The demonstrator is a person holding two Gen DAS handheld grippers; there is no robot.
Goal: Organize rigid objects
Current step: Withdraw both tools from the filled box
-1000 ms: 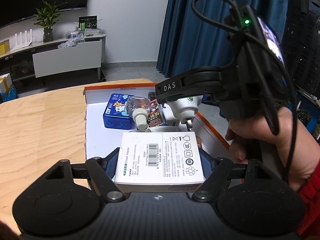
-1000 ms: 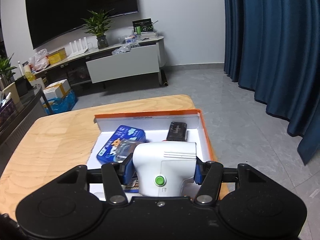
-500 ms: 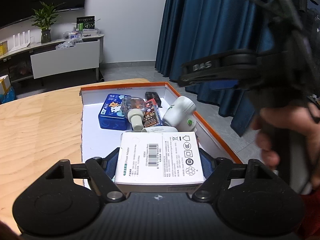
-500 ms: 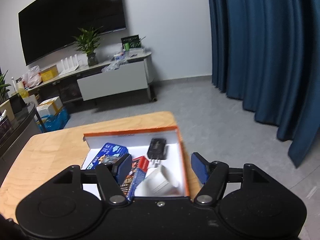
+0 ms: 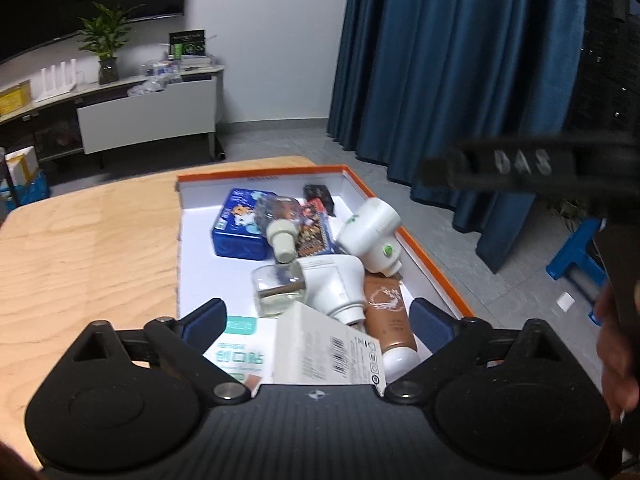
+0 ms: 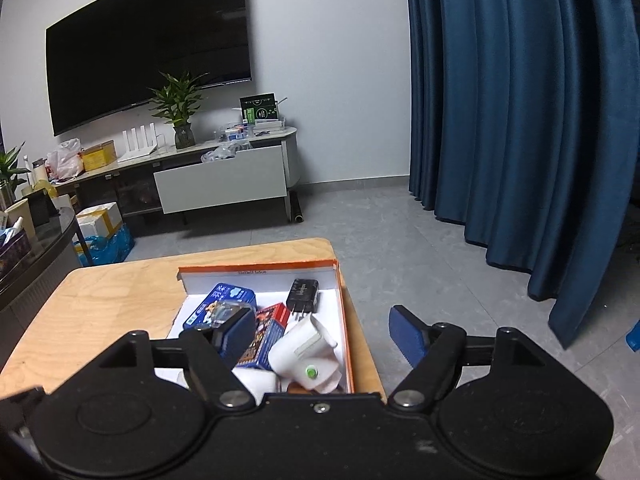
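Between the left gripper's [image 5: 316,318] opening jaws, the white box [image 5: 326,350] lies tilted, untouched.

**Readable lettering in the two wrist views**

"DAS" stands in pale letters on the black right gripper [image 5: 524,162], blurred, seen from the left wrist. The white carton [image 5: 328,350] between the left gripper's opening pads carries a barcode and small round marks, too small to read. Teal characters on the flat pack [image 5: 238,354] beneath it cannot be made out

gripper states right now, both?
Left gripper: jaws opening, white box between them, not gripped.
Right gripper: jaws opening, holding nothing.
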